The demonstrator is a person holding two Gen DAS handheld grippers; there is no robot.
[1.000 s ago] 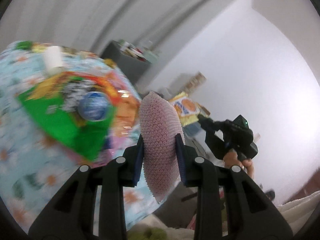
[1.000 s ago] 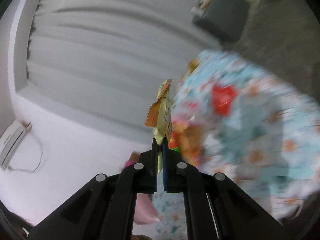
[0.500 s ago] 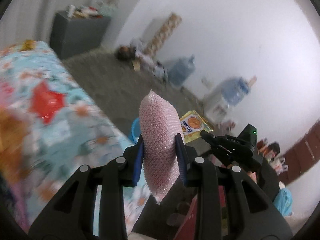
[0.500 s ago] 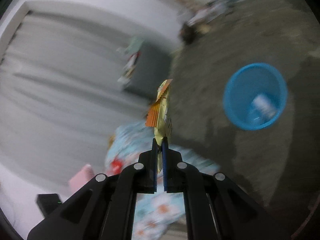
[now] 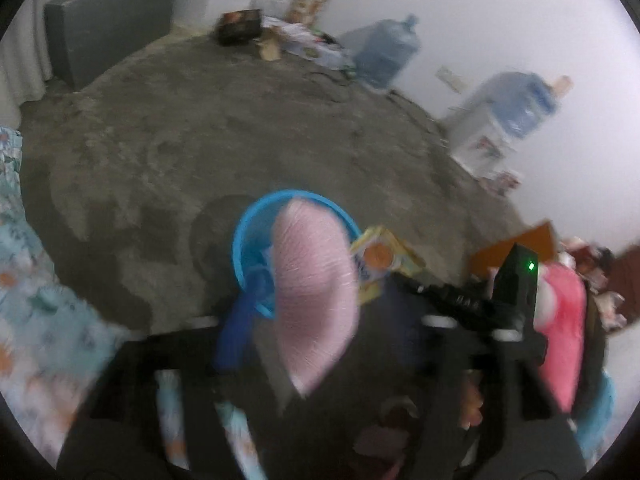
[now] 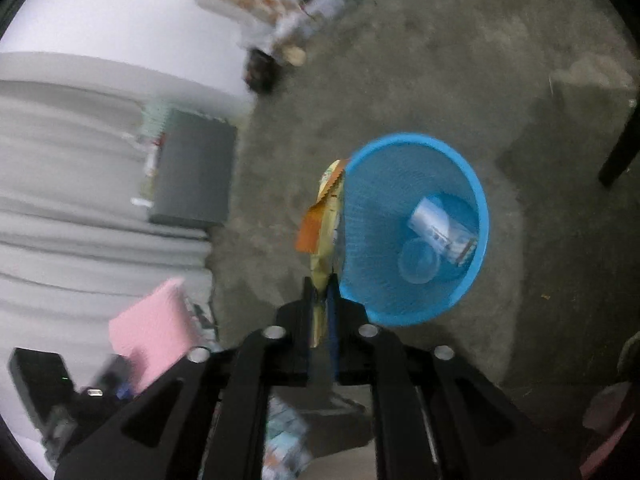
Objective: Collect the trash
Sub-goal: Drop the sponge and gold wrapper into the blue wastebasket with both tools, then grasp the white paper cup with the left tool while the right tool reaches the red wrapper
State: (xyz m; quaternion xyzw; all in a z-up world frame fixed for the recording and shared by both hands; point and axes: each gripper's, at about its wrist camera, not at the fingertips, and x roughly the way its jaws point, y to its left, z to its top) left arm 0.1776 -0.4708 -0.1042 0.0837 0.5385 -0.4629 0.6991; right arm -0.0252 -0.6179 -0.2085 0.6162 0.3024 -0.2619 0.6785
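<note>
1. The left tongs (image 5: 320, 344) are badly blurred; their jaws have just been opening and now stand wide, with the blue pad (image 5: 236, 332) of one finger well off to the side of the pink knobbly sponge-like pad (image 5: 316, 296).
2. That pink pad sits between the spread fingers, in front of the round blue mesh plastic bin (image 5: 256, 236). The blur hides whether either finger touches it.
3. The right tongs (image 6: 322, 312) have also just been opening. Their jaws stand narrowly apart with the crumpled yellow and orange snack wrapper (image 6: 324, 216) upright between them.
4. A thin gap seems to show beside the wrapper at the blue pad, but blur leaves it unclear whether the pads press on it.
5. In the right wrist view the wrapper stands just beside the bin's near rim (image 6: 348, 184), outside the rim line.
6. The bin stands on the grey concrete floor (image 6: 440, 60) and holds a clear plastic cup (image 6: 420, 260) and a white labelled bottle-like container (image 6: 440, 232).
7. In the left wrist view the right tongs with the wrapper (image 5: 380, 260) appear just beside the bin.
</note>
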